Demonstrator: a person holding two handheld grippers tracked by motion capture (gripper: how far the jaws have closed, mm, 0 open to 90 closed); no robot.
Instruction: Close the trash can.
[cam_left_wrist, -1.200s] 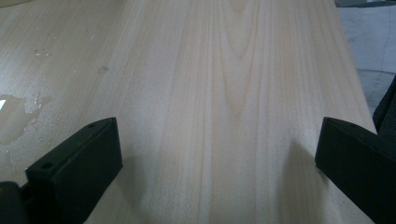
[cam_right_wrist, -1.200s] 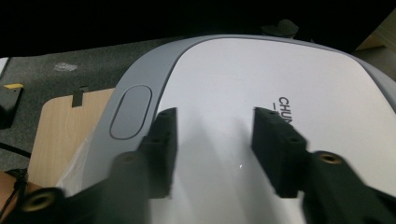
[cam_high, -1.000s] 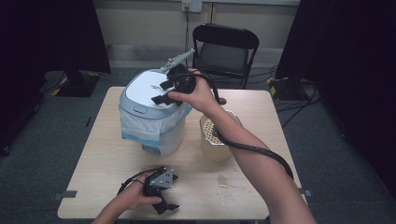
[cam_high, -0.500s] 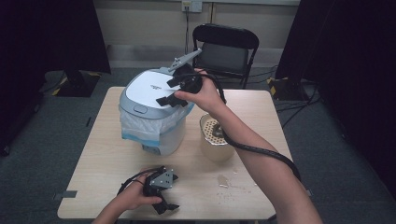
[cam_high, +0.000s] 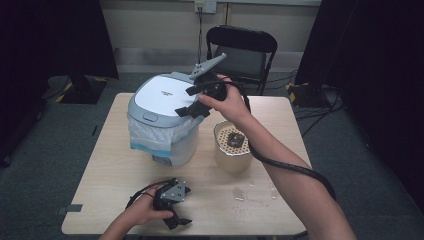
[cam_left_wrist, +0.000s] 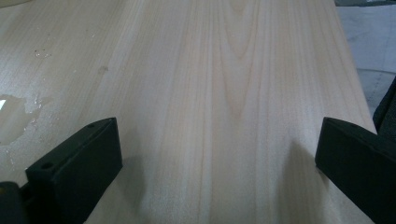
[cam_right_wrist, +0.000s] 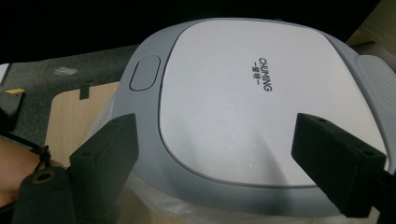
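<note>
Bin lid (cam_high: 162, 95) lies flat and shut, button facing the person, under the wide-open right gripper (cam_high: 192, 100).

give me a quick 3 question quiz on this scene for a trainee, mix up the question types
1. True or false: the right gripper hovers open over the lid of the bin.
2. What does the left gripper hold?
A. a cup
B. nothing, it is open low over the table
C. the bin bag
3. Fill in: the beige container stands on the bin's ____ side in the high view, with a small wet patch on the table in front of it.

Key: 1 true; 2 B; 3 right
</note>
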